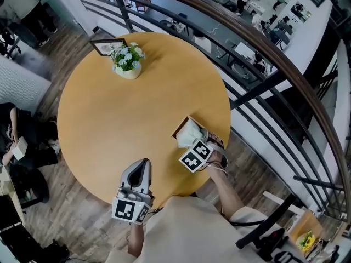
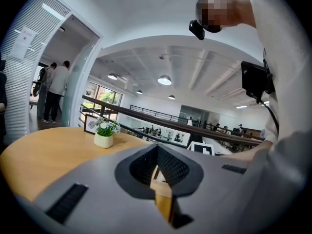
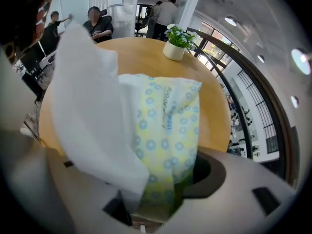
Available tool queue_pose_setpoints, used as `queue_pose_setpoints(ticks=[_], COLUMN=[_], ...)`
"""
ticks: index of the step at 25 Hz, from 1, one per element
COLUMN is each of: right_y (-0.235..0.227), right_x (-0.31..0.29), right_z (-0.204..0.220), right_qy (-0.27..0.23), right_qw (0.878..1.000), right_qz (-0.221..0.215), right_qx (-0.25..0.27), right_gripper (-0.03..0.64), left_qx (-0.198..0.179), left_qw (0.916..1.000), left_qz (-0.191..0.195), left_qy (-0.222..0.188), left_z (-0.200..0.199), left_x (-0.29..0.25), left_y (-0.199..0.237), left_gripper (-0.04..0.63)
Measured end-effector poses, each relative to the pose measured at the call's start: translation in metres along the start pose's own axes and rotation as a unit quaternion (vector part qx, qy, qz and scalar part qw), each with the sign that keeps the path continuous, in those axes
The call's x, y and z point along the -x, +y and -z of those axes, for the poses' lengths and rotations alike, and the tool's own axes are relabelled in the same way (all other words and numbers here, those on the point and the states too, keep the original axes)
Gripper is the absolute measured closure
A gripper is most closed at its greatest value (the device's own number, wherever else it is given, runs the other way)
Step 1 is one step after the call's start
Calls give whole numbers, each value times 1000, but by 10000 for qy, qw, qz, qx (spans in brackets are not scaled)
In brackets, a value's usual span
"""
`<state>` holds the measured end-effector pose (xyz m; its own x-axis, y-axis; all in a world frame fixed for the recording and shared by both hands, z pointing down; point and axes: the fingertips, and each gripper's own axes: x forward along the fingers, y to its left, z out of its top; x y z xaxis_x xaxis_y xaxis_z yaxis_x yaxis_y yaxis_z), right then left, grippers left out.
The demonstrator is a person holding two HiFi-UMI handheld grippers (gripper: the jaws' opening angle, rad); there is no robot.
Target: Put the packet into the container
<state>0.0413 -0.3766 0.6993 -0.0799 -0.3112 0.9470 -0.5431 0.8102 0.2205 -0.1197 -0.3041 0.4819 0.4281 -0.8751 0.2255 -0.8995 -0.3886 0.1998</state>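
Over one container point(image 1: 182, 127), right gripper point(image 3: 161, 201) clamps one packet point(image 3: 165, 130); left gripper point(image 1: 142, 164) empty, jaws together.

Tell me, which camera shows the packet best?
The right gripper view: the dotted yellow packet fills the picture, clamped in the right gripper. The head view shows only a pale scrap of it beside that gripper. The left gripper view shows none.

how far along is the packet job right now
Done: the right gripper has the packet clamped, at the brown container by the table edge. In hand: the packet hangs at the opening; how deep is unclear. Left: let go with it inside. The left gripper rests shut and empty.
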Motion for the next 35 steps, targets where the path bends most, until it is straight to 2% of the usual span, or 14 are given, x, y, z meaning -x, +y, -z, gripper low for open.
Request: queue_pose_setpoints(ticks=[3,9,16,29,30,33,35], right_y=[0,1,-3,-17,-20,-28,-34], right_x=[-2,9,23,50,53,62,70], right_z=[0,-3,-7,-12,-13,-18,-21], right_qy=[-44,-163,-304,-544,-620,-887,-1060], right_qw=[10000,9989,9987,9978,9970,9941,9909], right_qz=[-46,-410,-391,251,386,624,826], right_qx=[-47,147,141,281,260,76,-71], right_gripper=[328,293,231,235,241,318,406], left_qx=[-11,6,20,-58,-68,-136,-179], left_qw=[10000,10000,10000,9998,9997,9994,9992], left_qz=[-16,-36,50,152,173,243,273], left_qy=[7,-34,-72,-139,-149,-200,-238], left_z=[0,-2,-4,-5,-6,-9,-12], left_x=[1,2,0,5,4,4,4], left_y=[0,4,1,-6,-8,-13,-15], left_gripper=[591,591,591,591,591,591,591])
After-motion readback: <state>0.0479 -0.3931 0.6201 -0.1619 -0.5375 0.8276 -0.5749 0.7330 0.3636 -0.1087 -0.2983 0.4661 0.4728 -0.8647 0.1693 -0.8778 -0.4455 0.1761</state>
